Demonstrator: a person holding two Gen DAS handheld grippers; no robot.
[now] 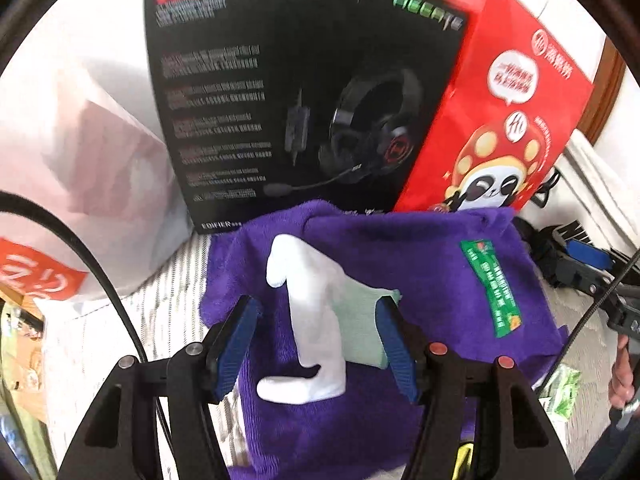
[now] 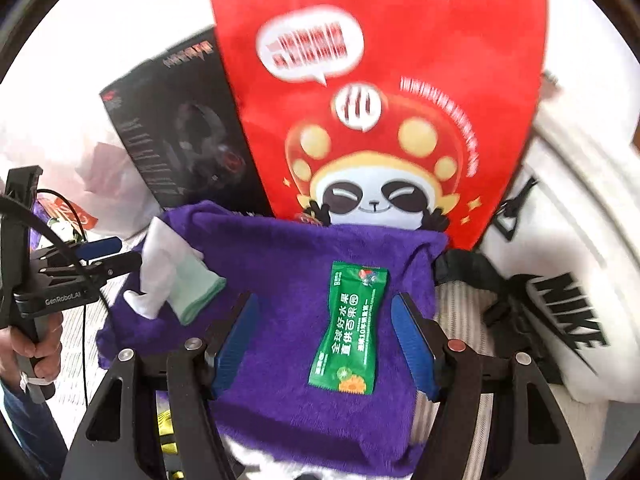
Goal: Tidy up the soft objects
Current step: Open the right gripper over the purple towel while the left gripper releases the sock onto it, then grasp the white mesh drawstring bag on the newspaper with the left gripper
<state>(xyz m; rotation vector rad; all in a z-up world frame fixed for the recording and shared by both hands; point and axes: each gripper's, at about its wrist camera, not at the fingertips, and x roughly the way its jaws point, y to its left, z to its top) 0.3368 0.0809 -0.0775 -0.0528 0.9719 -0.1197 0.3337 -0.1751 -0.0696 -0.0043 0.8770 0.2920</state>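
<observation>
Left wrist view looks down between the left gripper [image 1: 318, 344], whose blue pads stand apart and press on nothing; a white glove [image 1: 310, 320] with a pale green cuff lies between and beyond them on a purple towel [image 1: 420, 272], and whether the right pad brushes the cuff cannot be told; to this gripper's right on the same towel lies a green packet [image 1: 490, 288]; ahead of the towel a black headset box [image 1: 280, 92] leans beside a red panda bag [image 1: 496, 120]; a white plastic bag [image 1: 80, 152] sits off to the left. Right wrist view shows the right gripper [image 2: 324, 344] with its jaws likewise spread and holding nothing; the green packet rests on the towel between its pads, nearer the right one, touching neither; the glove lies to its left, near the other gripper's tips; a white Nike bag [image 2: 560, 280] sits to the right; a hand [image 2: 36, 344] grips the left tool's handle at the far left.
</observation>
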